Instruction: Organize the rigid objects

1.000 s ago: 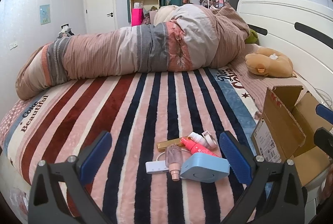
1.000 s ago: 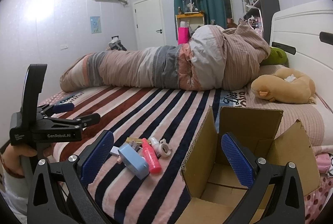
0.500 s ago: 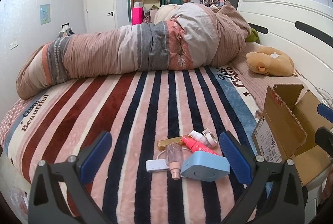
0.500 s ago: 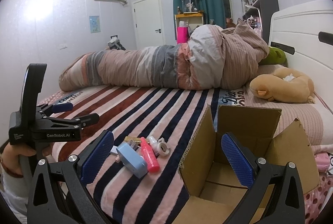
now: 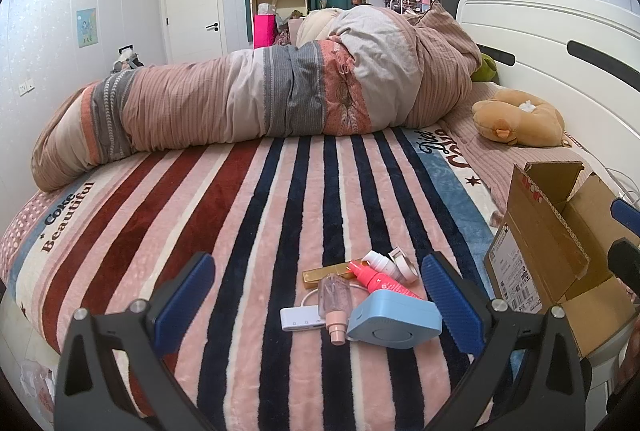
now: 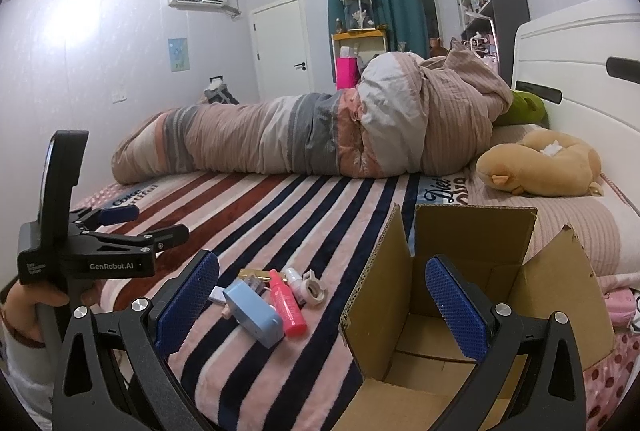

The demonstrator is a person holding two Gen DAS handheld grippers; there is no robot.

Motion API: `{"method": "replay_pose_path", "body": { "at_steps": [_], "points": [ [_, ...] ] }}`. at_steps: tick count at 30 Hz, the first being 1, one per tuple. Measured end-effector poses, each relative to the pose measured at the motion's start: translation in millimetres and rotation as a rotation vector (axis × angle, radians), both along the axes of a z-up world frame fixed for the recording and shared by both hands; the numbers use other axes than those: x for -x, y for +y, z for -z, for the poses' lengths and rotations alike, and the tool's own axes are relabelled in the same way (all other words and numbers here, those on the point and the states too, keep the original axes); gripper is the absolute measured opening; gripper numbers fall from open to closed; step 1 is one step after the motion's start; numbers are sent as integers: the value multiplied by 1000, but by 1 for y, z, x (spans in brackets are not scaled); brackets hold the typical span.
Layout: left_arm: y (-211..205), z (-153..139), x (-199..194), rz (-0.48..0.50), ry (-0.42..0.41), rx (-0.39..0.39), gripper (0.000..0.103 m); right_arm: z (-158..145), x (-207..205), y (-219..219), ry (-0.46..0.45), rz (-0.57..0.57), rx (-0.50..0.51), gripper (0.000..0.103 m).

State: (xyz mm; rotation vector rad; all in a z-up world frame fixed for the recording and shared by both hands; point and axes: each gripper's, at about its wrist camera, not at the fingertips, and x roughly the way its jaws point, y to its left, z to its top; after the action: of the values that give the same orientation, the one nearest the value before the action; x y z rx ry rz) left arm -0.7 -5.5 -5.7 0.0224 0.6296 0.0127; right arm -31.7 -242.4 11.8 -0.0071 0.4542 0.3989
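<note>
A small pile lies on the striped blanket (image 5: 248,215): a light blue box (image 5: 394,319), a clear pink bottle (image 5: 335,301), a white hub (image 5: 300,319), a red-pink tube (image 5: 378,281), a gold bar (image 5: 324,274), a small white bottle (image 5: 380,262) and a tape roll (image 5: 404,263). My left gripper (image 5: 316,291) hovers open just before the pile, holding nothing. My right gripper (image 6: 320,291) is open and empty above the near edge of an open cardboard box (image 6: 472,243). From the right wrist view the blue box (image 6: 254,311) and tube (image 6: 286,303) lie left of the carton.
A rolled duvet (image 5: 260,99) runs across the far side of the bed. A tan plush toy (image 5: 516,119) rests by the white headboard (image 5: 560,43). The carton (image 5: 560,251) stands at the bed's right edge. A hand (image 6: 36,303) holds the left gripper (image 6: 148,223).
Both views shift only slightly. No object has moved, and both grippers stay open.
</note>
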Motion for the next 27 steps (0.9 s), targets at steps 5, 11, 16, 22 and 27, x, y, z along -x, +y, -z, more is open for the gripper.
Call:
{"method": "replay_pose_path", "body": {
  "at_steps": [5, 11, 16, 22, 27],
  "points": [
    [3, 1, -1, 3, 0, 11, 103, 0, 0, 3, 20, 3, 48, 103],
    [23, 5, -6, -5, -8, 37, 103, -2, 1, 18, 20, 39, 117, 103],
    [47, 10, -15, 17, -1, 46, 103, -10, 1, 48, -9, 39, 202, 103],
    [79, 23, -25, 47, 35, 62, 102, 12, -13, 111, 49, -62, 320, 57],
    [96, 37, -27, 38, 59, 53, 102, 71, -46, 149, 225, -146, 349, 57]
  ]
}}
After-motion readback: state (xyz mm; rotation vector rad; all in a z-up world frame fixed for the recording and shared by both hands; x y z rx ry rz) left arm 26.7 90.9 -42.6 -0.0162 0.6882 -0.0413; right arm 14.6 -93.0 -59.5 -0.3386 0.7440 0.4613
